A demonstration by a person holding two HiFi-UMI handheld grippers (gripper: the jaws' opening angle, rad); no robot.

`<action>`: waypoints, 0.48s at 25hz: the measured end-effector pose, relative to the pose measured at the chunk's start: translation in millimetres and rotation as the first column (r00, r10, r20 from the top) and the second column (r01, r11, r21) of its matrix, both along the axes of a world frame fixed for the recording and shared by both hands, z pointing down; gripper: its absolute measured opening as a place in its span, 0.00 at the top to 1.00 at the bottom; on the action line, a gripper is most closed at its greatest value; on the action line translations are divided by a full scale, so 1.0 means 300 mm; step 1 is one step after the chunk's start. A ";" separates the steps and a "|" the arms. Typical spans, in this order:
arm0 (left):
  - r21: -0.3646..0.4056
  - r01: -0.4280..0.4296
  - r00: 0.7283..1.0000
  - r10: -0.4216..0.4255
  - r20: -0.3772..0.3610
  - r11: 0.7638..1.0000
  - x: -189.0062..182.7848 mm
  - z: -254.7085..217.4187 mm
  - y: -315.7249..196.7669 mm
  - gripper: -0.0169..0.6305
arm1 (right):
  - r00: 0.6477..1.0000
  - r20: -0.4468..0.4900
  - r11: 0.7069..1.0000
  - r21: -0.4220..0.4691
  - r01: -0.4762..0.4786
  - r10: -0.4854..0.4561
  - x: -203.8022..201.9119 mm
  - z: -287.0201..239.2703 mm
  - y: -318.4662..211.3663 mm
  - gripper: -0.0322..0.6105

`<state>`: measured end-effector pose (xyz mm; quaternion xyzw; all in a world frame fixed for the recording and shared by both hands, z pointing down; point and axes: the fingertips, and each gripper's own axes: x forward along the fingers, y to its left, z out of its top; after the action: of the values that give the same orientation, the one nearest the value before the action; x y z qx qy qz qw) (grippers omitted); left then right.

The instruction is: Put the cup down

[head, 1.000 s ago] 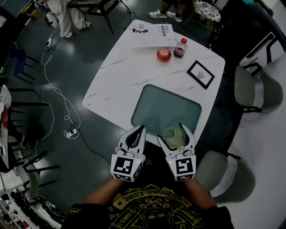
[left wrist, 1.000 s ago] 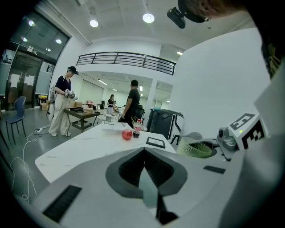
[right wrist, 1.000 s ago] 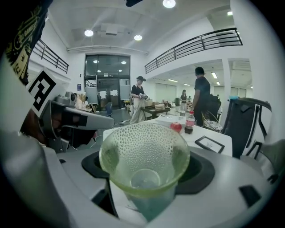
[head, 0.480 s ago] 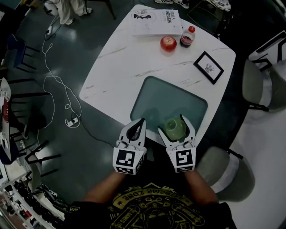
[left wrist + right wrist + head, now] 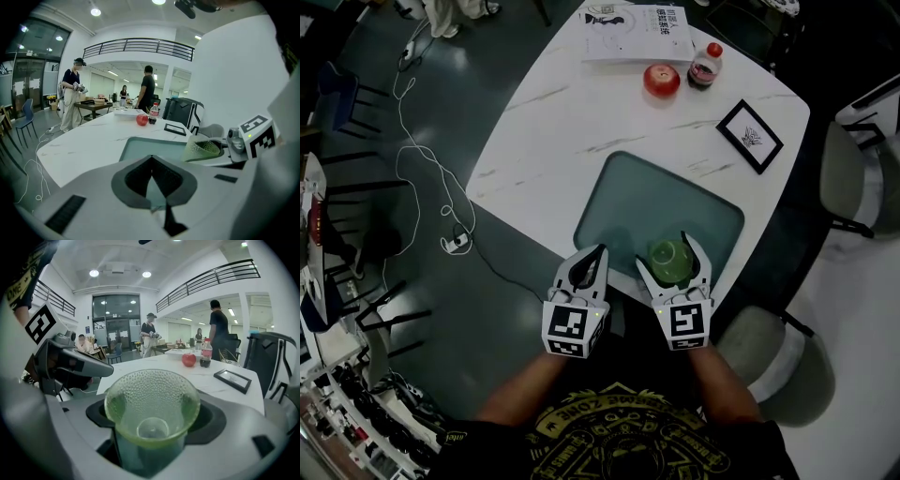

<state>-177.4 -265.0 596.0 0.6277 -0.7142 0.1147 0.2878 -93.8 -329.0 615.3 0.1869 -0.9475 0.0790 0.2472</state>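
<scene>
A green dimpled glass cup [image 5: 670,260] [image 5: 152,411] stands upright and empty between the jaws of my right gripper [image 5: 672,260], which is shut on it. It hangs over the near edge of a grey-green mat [image 5: 661,211] on the white marble table [image 5: 553,141]. From the left gripper view the cup [image 5: 202,149] shows at the right. My left gripper [image 5: 586,267] sits beside it to the left at the table's near edge, shut with nothing between its jaws.
At the far end of the table lie a red apple [image 5: 661,80], a small cola bottle [image 5: 704,68], a black picture frame [image 5: 749,137] and a printed sheet [image 5: 639,35]. Grey chairs [image 5: 848,183] stand to the right. A cable [image 5: 431,178] trails on the floor left.
Both grippers have moved forward over the table's near edge, carrying the cup a little further above the mat. The cup stays upright in the right gripper.
</scene>
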 end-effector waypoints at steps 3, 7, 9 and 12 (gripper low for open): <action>-0.016 0.005 1.000 -0.005 -0.007 1.000 0.010 0.017 0.009 0.96 | 1.000 0.004 1.000 0.005 -0.003 0.003 0.007 0.030 -0.004 0.33; -0.012 -0.005 1.000 0.005 -0.001 1.000 0.027 0.011 0.002 0.96 | 1.000 0.001 1.000 0.018 -0.001 0.001 0.013 0.052 -0.013 0.33; -0.012 -0.008 1.000 0.008 0.000 1.000 0.035 0.009 0.003 0.96 | 1.000 0.000 1.000 0.026 0.004 -0.004 0.016 0.057 -0.014 0.33; -0.011 -0.012 1.000 0.012 0.001 1.000 0.043 0.007 0.006 0.96 | 1.000 0.002 0.999 0.031 0.011 -0.011 0.017 0.066 -0.013 0.33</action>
<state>-164.3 -263.2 598.2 0.6301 -0.7100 0.1208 0.2903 -88.8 -332.9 635.1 0.1857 -0.9498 0.0630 0.2438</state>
